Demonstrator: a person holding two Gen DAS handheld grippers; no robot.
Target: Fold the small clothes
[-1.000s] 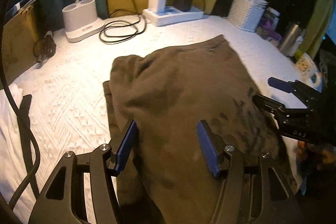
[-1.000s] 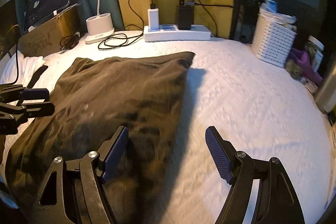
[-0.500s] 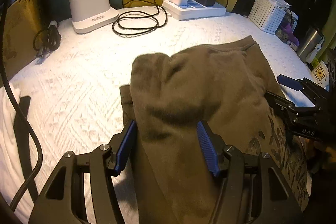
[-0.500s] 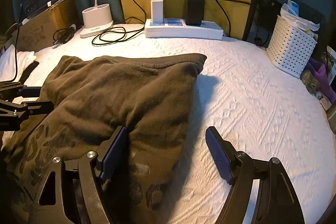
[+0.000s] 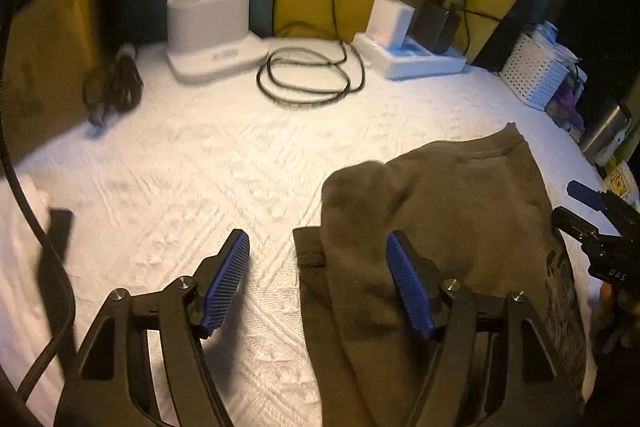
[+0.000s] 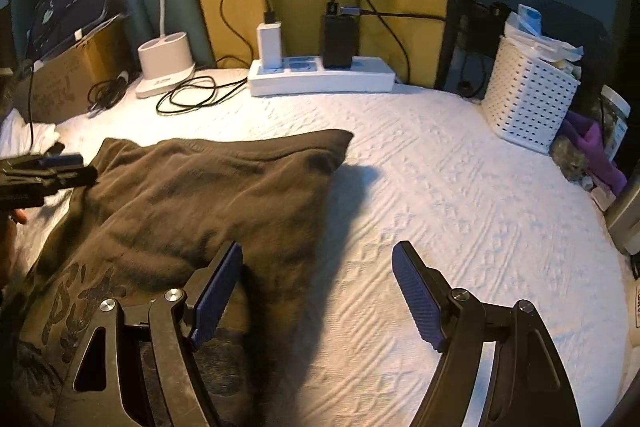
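Observation:
A dark brown garment (image 5: 448,227) lies folded on the white textured cover (image 5: 208,163); it also shows in the right wrist view (image 6: 192,203), with a dark printed pattern near its close end. My left gripper (image 5: 320,287) is open and empty, over the garment's left edge, its right finger above the cloth. My right gripper (image 6: 316,291) is open and empty, over the garment's right edge, its left finger above the cloth. Each gripper shows at the edge of the other's view, the right gripper (image 5: 588,211) and the left gripper (image 6: 48,171).
At the back stand a white lamp base (image 6: 166,69), a coiled black cable (image 5: 308,79) and a white power strip with chargers (image 6: 320,75). A white perforated basket (image 6: 528,95) stands at the right. A cardboard box (image 6: 60,83) is at the left.
Both grippers have moved apart sideways, off the middle of the garment to its left and right edges. The garment's far part has settled flatter. Both stay open.

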